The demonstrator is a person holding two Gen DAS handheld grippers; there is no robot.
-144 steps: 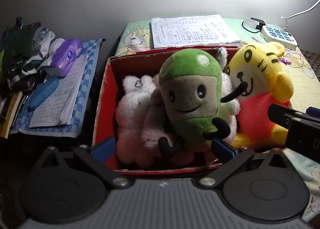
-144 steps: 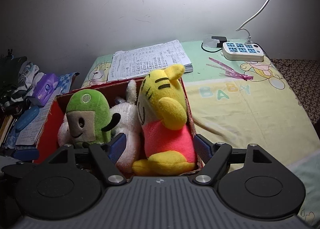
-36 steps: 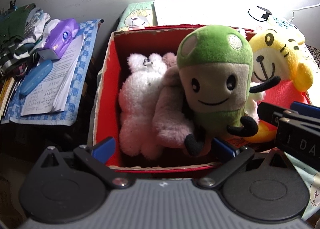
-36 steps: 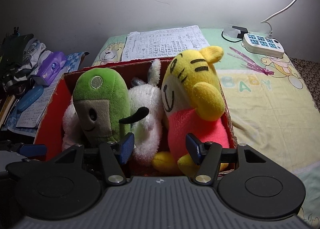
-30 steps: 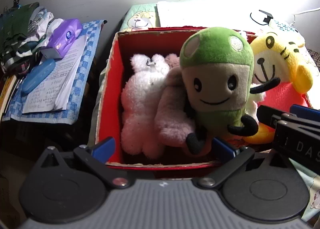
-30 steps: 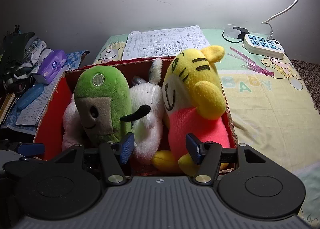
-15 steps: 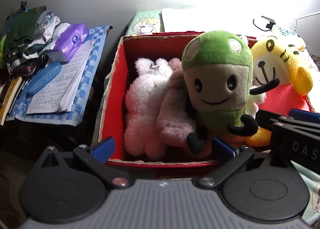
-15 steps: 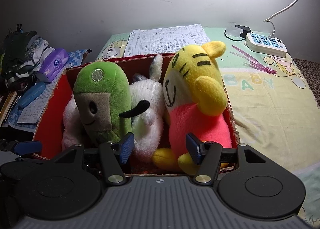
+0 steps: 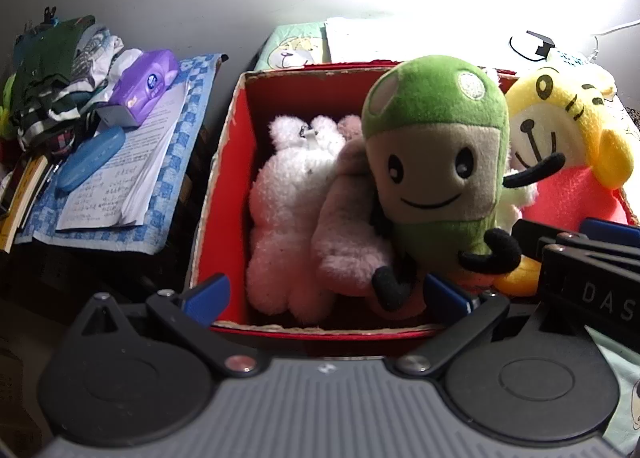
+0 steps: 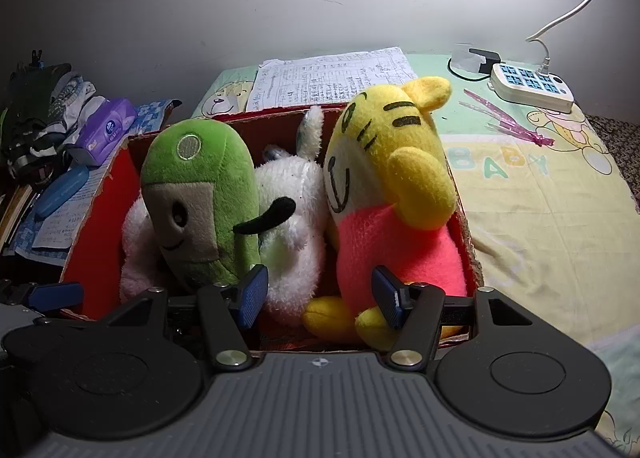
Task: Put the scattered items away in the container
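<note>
Fuzzy plush toys (image 9: 436, 162) — matt cardboard box (image 9: 224, 178)

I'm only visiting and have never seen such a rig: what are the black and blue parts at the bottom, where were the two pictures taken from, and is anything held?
No robot here: a person holds a two-finger tool in each hand, each with a camera looking along its fingers. The left gripper fills the bottom of its own picture, the right gripper the bottom of the other. Both jaws stand open and hold nothing. Ahead is a red box holding a green toy, a yellow tiger and white plush. Papers and a power strip lie on the sheet behind.
</note>
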